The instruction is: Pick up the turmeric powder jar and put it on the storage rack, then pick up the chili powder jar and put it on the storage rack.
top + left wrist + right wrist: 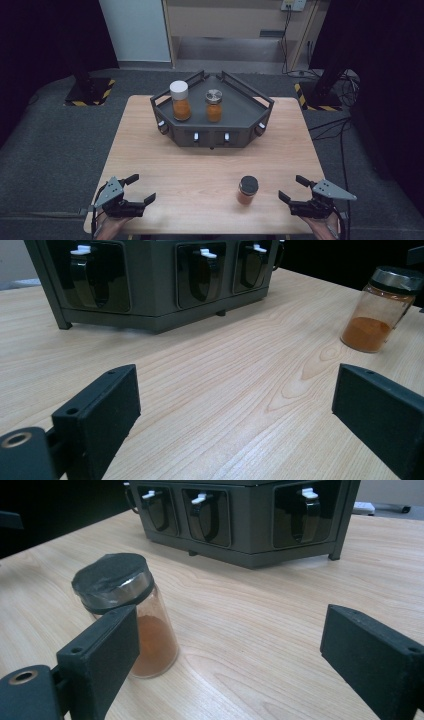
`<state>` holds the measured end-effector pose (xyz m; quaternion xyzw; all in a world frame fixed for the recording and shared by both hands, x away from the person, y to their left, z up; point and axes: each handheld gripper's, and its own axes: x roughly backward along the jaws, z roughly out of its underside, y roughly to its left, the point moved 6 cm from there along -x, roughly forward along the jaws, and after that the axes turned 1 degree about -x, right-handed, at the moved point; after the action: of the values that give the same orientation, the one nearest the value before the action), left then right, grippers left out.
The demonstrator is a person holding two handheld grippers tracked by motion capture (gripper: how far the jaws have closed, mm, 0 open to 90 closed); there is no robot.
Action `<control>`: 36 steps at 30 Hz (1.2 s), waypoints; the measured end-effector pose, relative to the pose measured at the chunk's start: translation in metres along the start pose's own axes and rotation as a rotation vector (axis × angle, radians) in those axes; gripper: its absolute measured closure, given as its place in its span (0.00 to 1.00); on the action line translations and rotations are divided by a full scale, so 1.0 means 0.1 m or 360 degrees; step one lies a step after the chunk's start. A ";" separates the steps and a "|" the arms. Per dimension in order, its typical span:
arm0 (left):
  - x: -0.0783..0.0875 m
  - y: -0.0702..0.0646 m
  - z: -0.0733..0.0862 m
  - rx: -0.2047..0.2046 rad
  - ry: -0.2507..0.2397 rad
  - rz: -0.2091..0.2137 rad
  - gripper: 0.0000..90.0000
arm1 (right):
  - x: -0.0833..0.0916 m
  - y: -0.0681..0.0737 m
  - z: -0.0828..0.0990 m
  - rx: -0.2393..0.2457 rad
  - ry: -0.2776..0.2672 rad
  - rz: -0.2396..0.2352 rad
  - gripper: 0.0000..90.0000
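Observation:
A small glass jar (247, 190) with a black lid and orange powder stands on the wooden table (210, 165), near its front right. In the right gripper view that jar (131, 625) rises just beyond the left jaw, outside the gap. My right gripper (293, 189) is open to the jar's right. My left gripper (141, 188) is open at the front left corner; its view shows the jar (379, 310) far off. On the dark rack (240, 112) stand a white-lidded jar (180, 101) and a silver-lidded jar (213, 105), both with orange powder.
The rack's front wall carries several dark recesses with white clips (207, 253), also shown in the right gripper view (200, 500). Bare wood (165, 160) lies between the rack and both grippers. Dark floor surrounds the table, with stands and cables at the back.

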<state>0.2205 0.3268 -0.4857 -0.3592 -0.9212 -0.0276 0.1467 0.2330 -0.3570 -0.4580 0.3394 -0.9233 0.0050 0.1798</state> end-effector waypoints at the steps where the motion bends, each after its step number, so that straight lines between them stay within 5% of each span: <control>1: 0.00 0.00 0.00 0.0000 0.0000 -0.0001 0.05 | 0.00 0.00 0.00 -0.0004 -0.0003 -0.0003 0.10; 36: 0.00 0.00 0.00 -0.0009 0.0003 0.0005 0.05 | 0.01 -0.02 0.00 -0.0022 -0.0016 -0.0008 0.10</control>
<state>0.2207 0.3262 -0.4855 -0.3609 -0.9205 -0.0304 0.1467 0.2336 -0.3592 -0.4583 0.3406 -0.9233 -0.0034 0.1775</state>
